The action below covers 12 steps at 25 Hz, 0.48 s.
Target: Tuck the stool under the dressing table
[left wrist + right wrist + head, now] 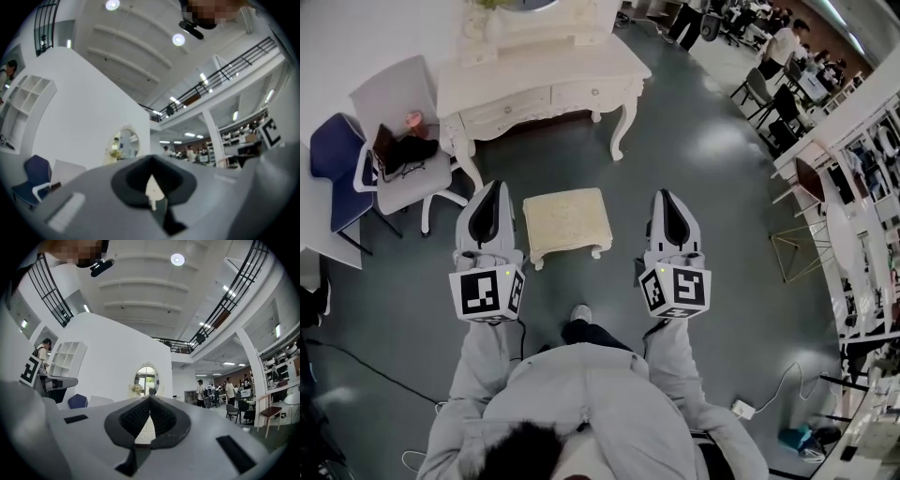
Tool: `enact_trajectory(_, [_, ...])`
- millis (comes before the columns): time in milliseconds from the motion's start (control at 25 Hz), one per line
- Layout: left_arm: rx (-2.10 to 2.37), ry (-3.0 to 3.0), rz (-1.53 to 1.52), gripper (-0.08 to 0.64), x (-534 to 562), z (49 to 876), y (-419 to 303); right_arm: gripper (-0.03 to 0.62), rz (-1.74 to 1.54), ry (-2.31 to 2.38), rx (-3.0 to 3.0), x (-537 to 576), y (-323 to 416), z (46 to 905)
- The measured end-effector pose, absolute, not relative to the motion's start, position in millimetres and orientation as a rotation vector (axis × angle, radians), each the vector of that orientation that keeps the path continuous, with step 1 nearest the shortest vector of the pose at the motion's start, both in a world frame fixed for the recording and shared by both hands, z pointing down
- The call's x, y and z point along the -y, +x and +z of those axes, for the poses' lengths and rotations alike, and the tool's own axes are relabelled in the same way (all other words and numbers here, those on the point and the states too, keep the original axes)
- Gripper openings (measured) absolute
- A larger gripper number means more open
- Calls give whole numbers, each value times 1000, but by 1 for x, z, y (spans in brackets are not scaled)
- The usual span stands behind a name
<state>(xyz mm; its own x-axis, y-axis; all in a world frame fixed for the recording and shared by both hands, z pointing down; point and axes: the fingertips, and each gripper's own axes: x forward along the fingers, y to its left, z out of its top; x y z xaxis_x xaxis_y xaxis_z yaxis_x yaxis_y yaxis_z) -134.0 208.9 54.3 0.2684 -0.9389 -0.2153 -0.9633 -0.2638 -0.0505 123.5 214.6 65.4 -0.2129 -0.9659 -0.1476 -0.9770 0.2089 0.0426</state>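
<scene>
A person stands over a cream, rectangular cushioned stool with carved white legs (567, 220), which sits on the grey polished floor (703, 234) just short of the white carved dressing table (544, 89) and not yet beneath it. The left claw (494, 186) and the right claw (664, 194) flank the stool, one on each side, both apart from it. Each has its jaws pressed fully together and holds nothing. With no grip on the seat, any shove is likely to come from closed tips, and a push landing harder on one side could swing the stool askew. Its corner might then strike one of the table's curved front legs (620, 141) instead of passing between them. A push set high on the cushion could tip the stool rather than slide it. The white chair loaded with dark items (394, 108), close to the table's left end, leaves little room for a drift leftward.
</scene>
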Motion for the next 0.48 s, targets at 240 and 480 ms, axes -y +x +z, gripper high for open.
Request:
enact_trajectory(240, [-1825,-2335,214,9,-169,55,-116,3,196,-1882,-2402,-169,141,65])
enact_trajectory(480, [-1874,-2295,211,9,-138,54,-102,3,194,-1834,-2439,-128,157,65])
